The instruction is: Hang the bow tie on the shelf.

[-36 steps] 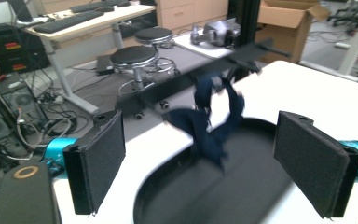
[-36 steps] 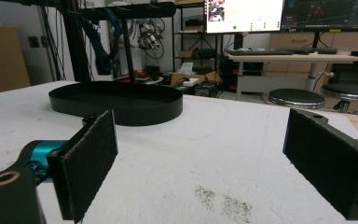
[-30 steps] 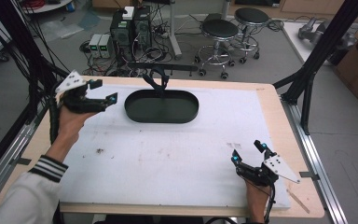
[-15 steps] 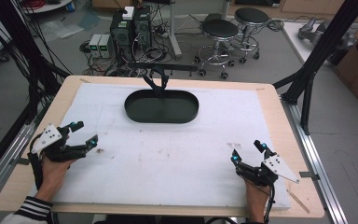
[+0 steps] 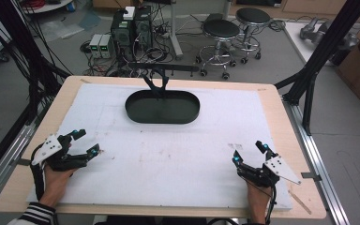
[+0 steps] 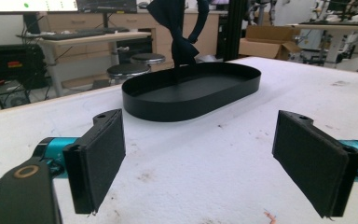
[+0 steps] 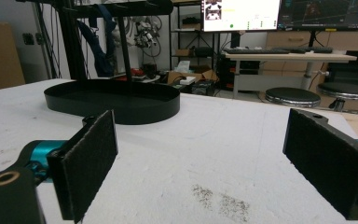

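A black oval tray [image 5: 162,108] sits at the far middle of the white mat, and it looks empty; a dark stand [image 5: 155,85] rises at its far rim. The tray [image 6: 191,92] lies ahead in the left gripper view, and the same tray [image 7: 114,101] lies ahead to the left in the right gripper view. My left gripper [image 5: 85,143] rests low at the near left of the mat, open, nothing between its pads [image 6: 100,158]. My right gripper [image 5: 248,153] rests at the near right, open too, with bare pads [image 7: 328,161].
A white mat [image 5: 178,150] covers the wooden table [image 5: 281,105]. Dark smudges mark the mat [image 7: 219,200] just ahead of the right gripper. Black frame posts [image 5: 309,79] stand at the table's right; stools [image 5: 220,33] and computer boxes [image 5: 131,28] stand on the floor beyond.
My left gripper has come from the far left beside the tray down to the near left of the mat, where it now rests low. The right gripper has stayed put.
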